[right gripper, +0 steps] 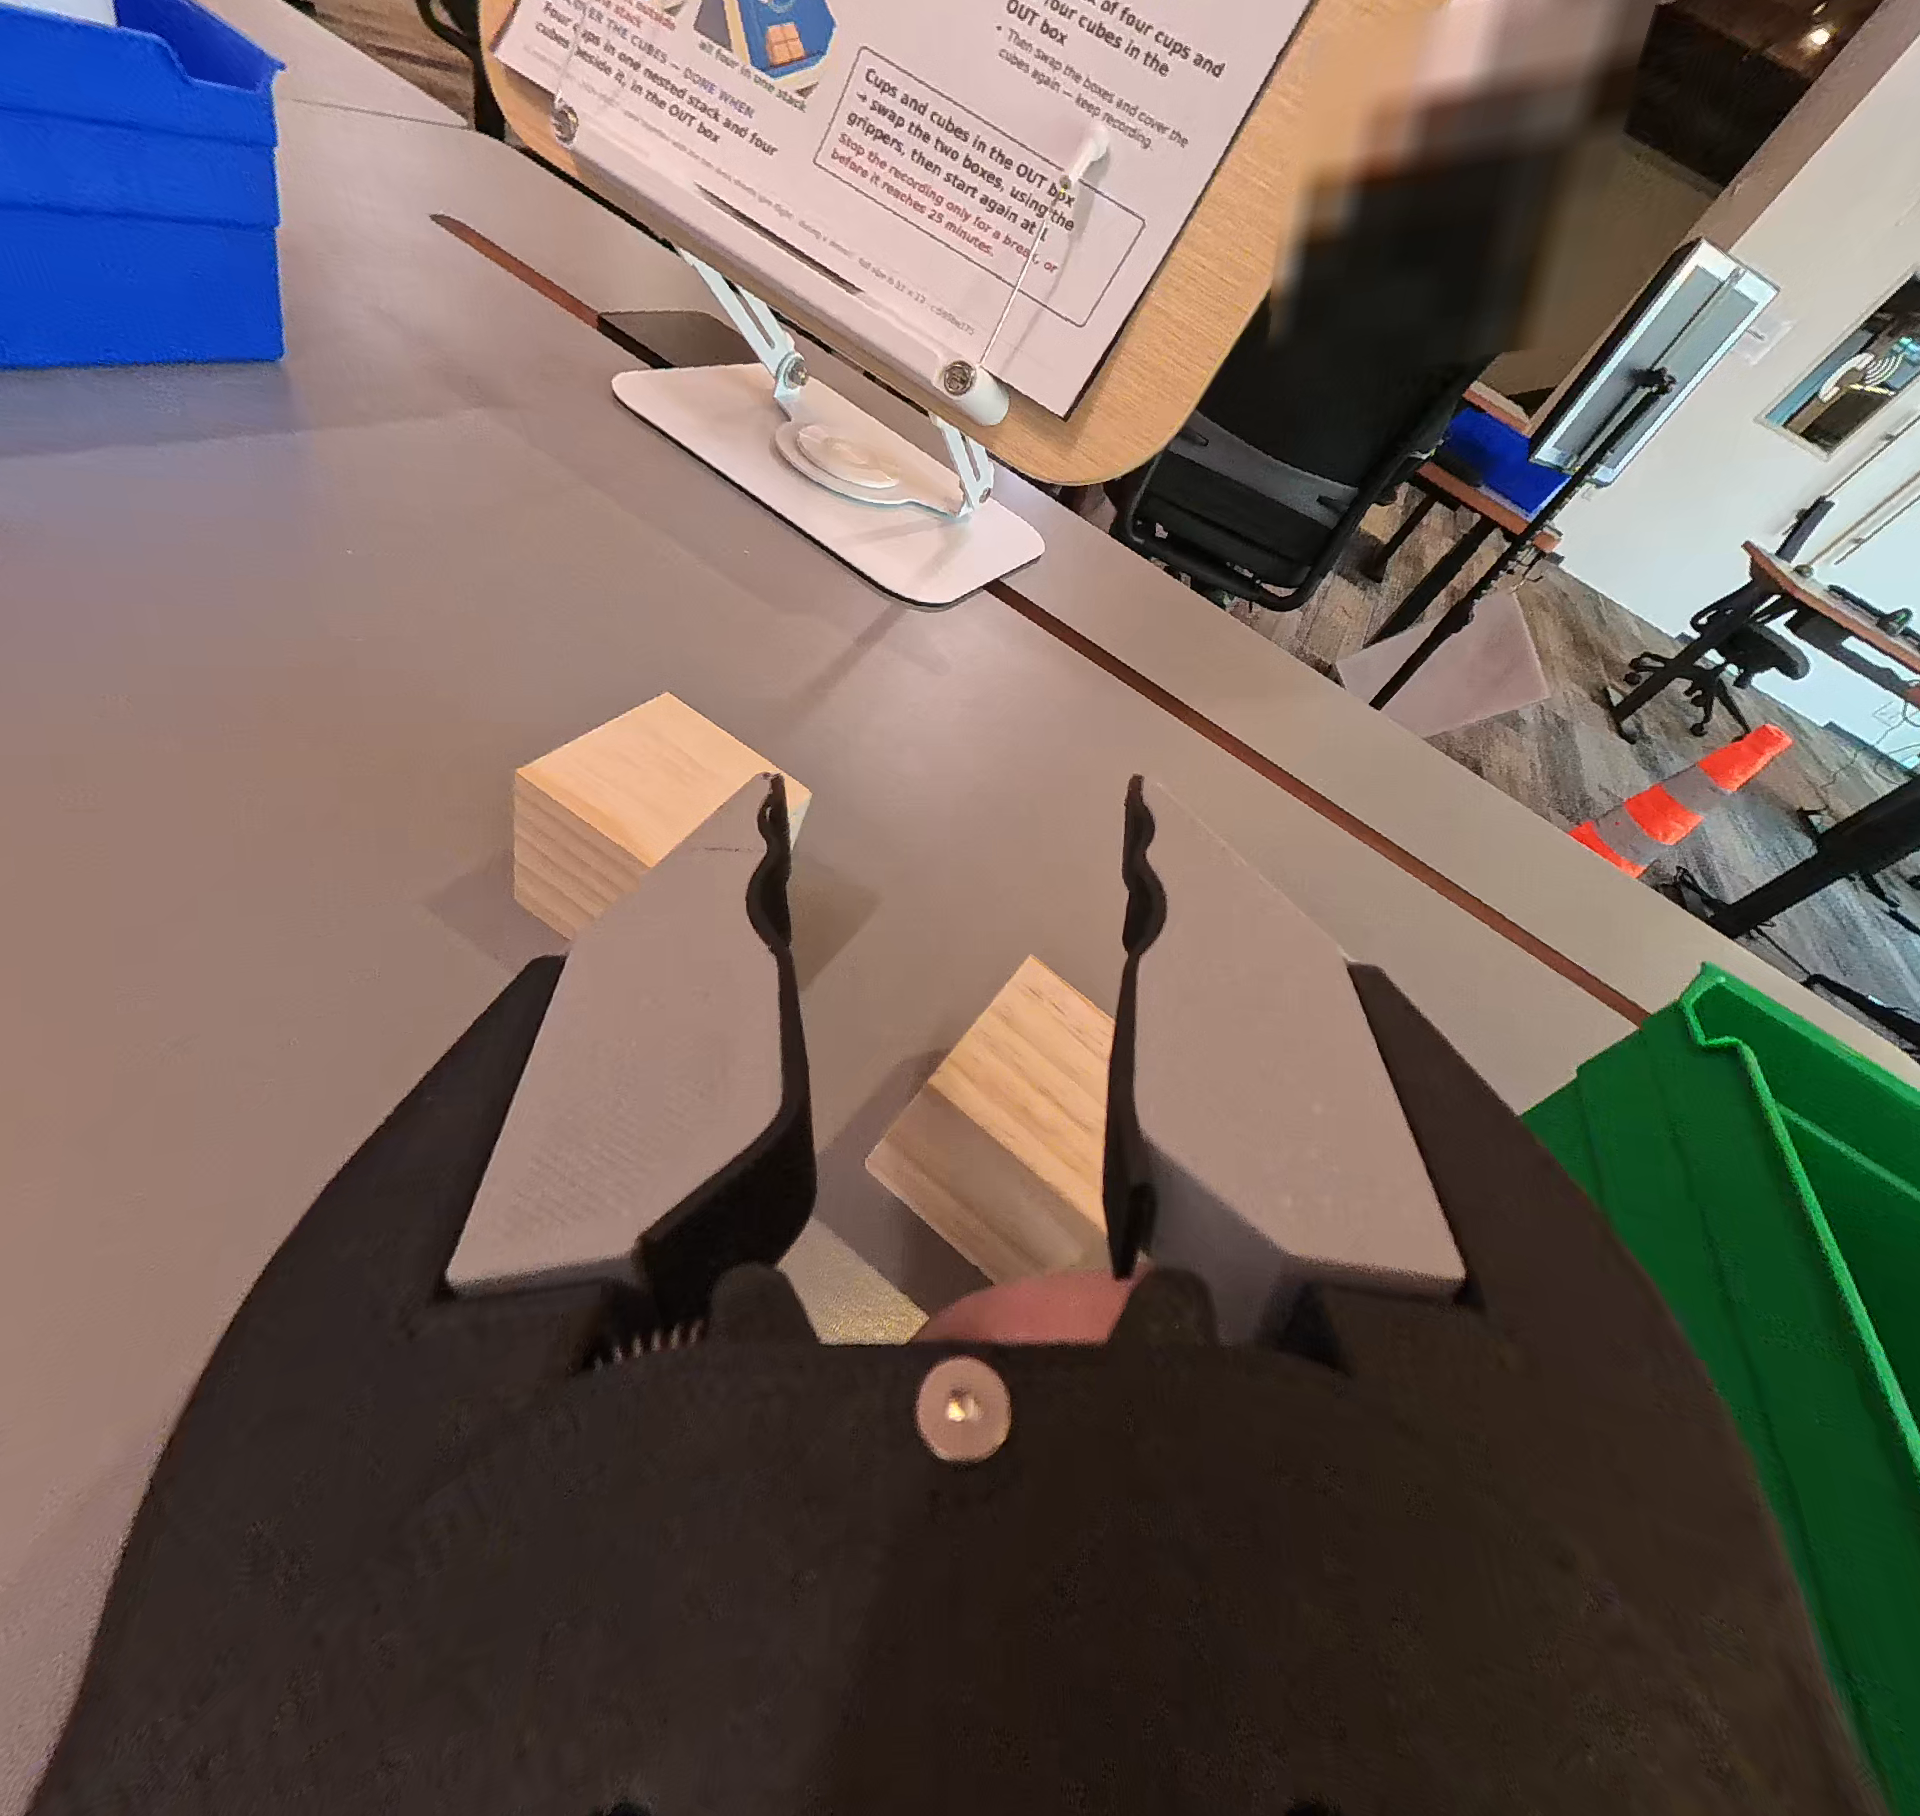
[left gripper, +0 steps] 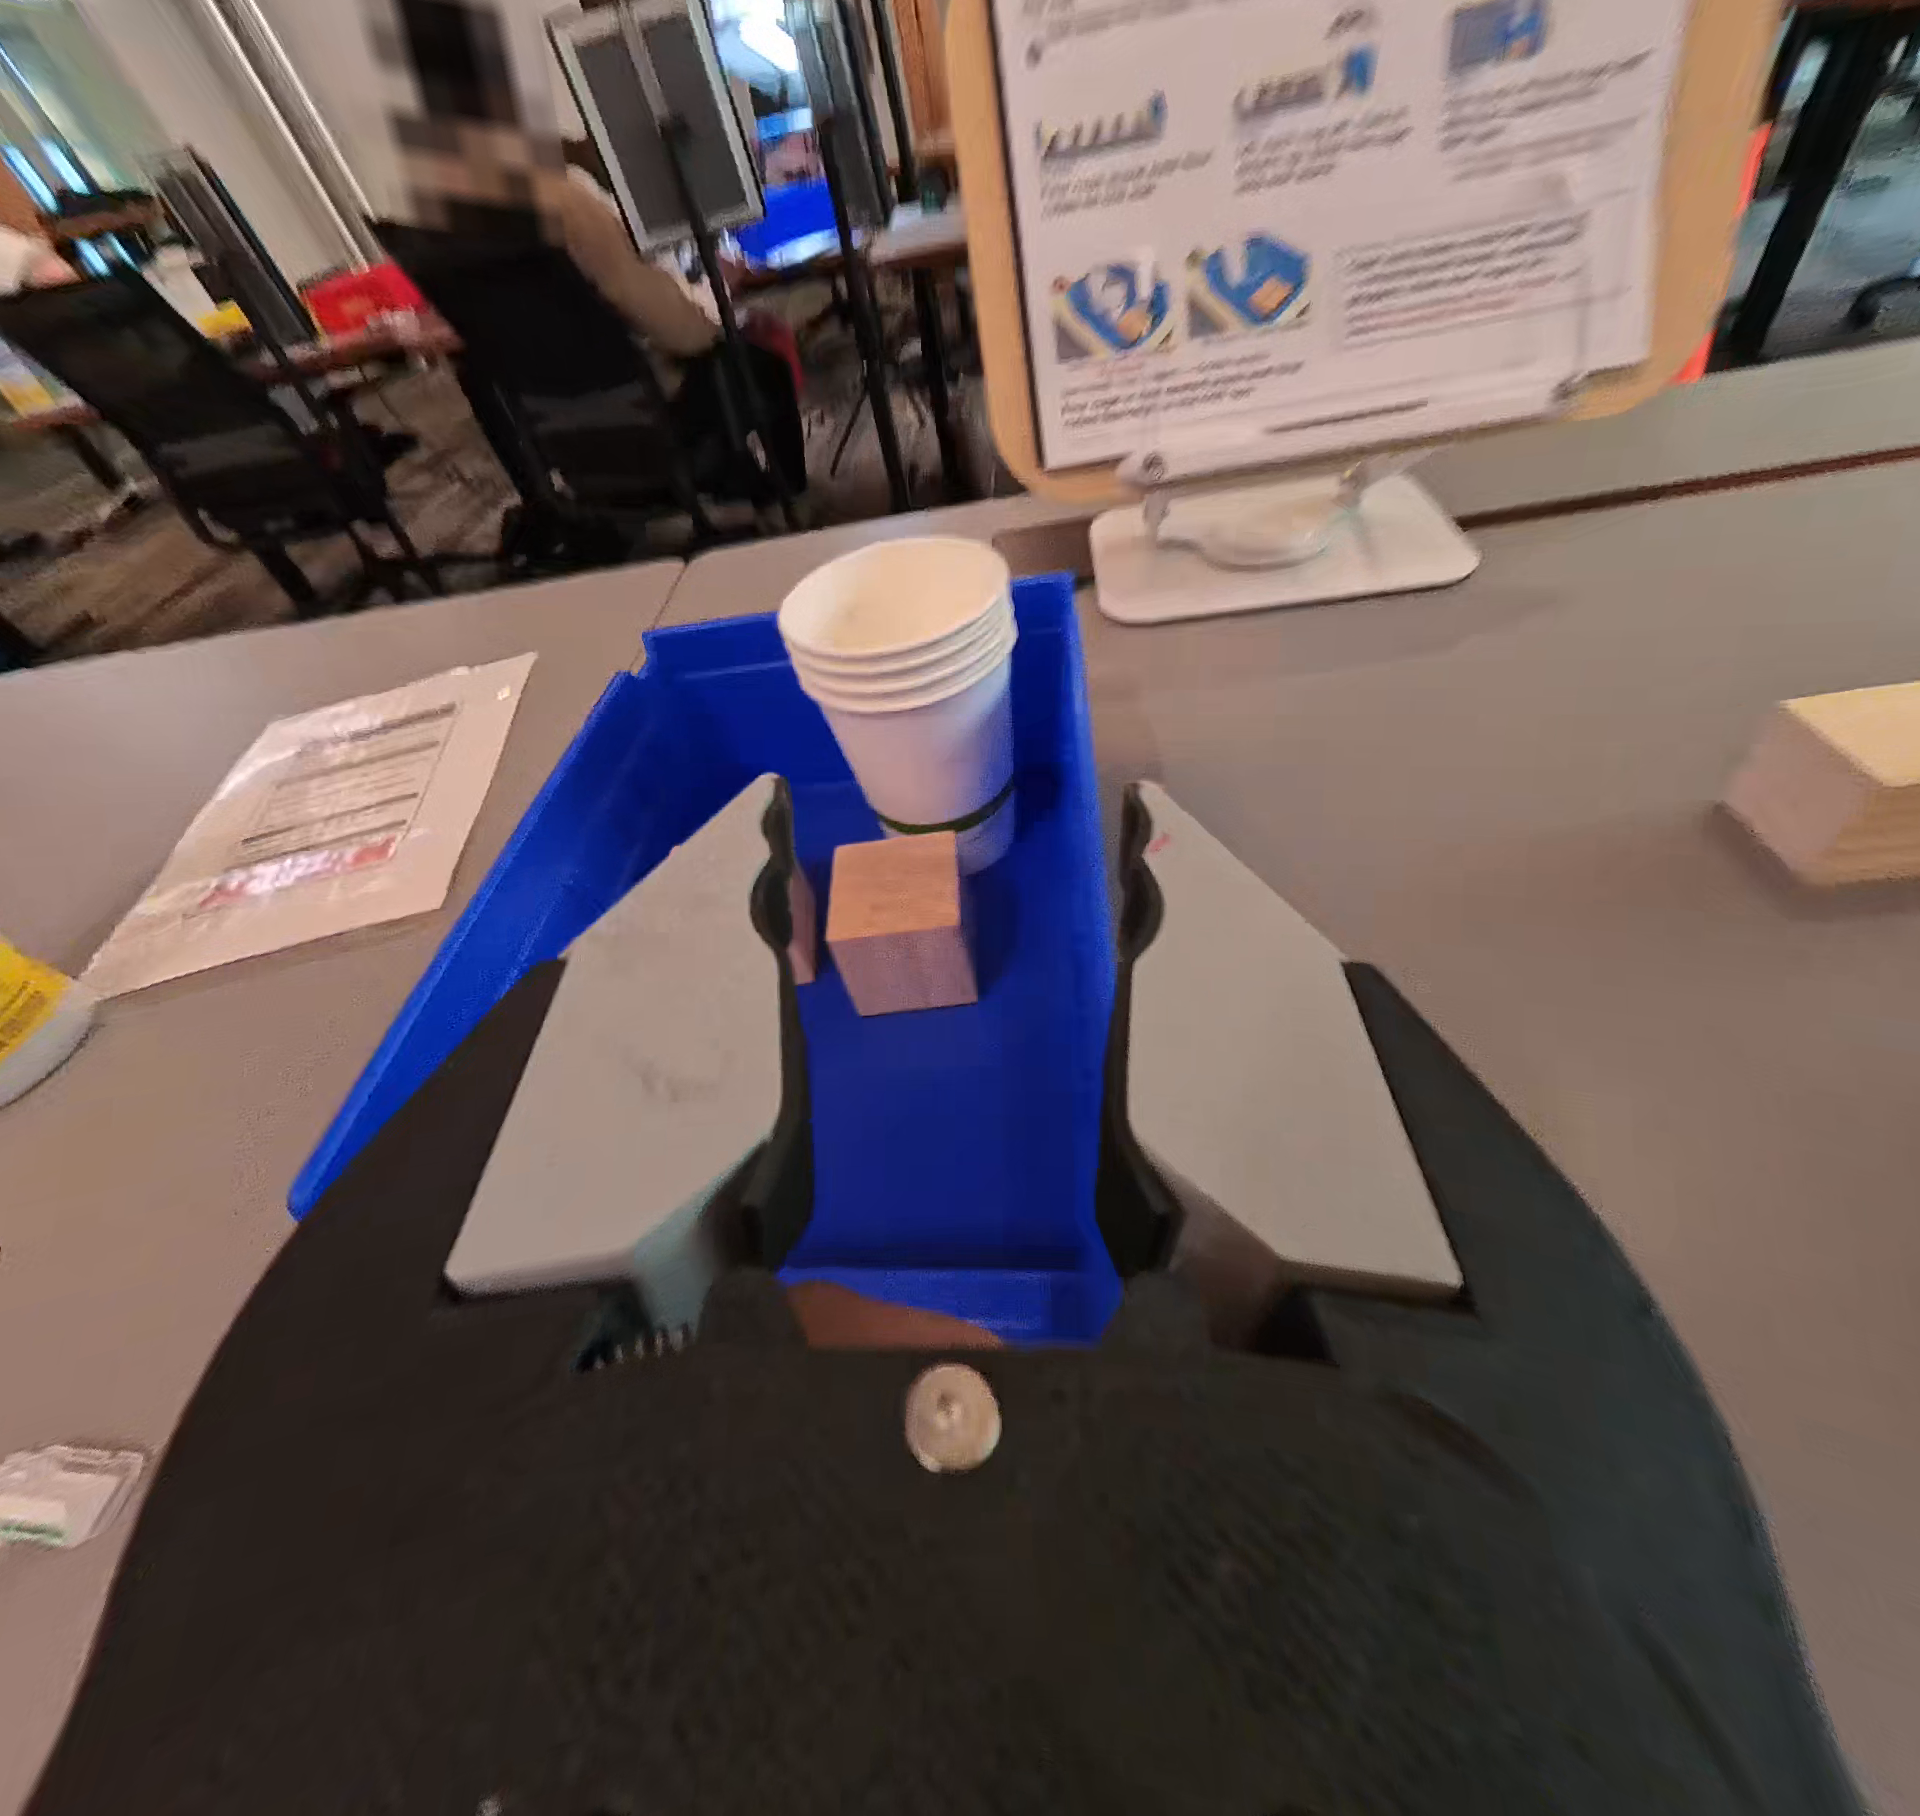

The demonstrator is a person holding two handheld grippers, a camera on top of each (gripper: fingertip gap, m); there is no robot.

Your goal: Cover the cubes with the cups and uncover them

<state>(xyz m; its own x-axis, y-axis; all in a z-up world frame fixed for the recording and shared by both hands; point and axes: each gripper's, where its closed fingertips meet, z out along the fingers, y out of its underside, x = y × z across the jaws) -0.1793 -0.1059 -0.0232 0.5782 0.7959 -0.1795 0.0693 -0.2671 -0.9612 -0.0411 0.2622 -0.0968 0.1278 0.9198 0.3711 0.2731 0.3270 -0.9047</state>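
The left gripper (left gripper: 951,810) hangs over a glossy blue plastic bin (left gripper: 582,893) on a matte grey table (left gripper: 1455,935), its grey wedge-shaped fingers (left gripper: 665,1018) spread wide and gripping nothing. Between the black wavy-edged pads, down on the bin floor, stands a wooden cube (left gripper: 899,919), square-cornered, with clear space on both sides. A sliver of what may be a second cube (left gripper: 802,919) shows just behind the left pad, though the finger hides most of it. Beyond the cube a nested stack of white paper cups (left gripper: 914,686) tilts in the bin's far right corner, rolled rims layered one under another, a thin dark band near the base. A flat plastic packet (left gripper: 322,821) lies on the table left of the bin.

The right gripper (right gripper: 951,810) is also held wide apart and bare, hovering above the table (right gripper: 312,623). A pale pine cube (right gripper: 623,810), its grain showing in fine stripes, sits on the tabletop partly behind the left fingertip. A second pine cube (right gripper: 1003,1122), turned corner-on, rests lower between the fingers, close against the inner side of the right finger; contact cannot be judged. A green plastic bin (right gripper: 1787,1247) with a thin raised rim stands at the right edge, and a blue bin (right gripper: 135,208) at the far left. A rounded wooden board carrying a printed instruction sheet (right gripper: 935,104) leans on a white metal stand (right gripper: 831,478) at the table's back.
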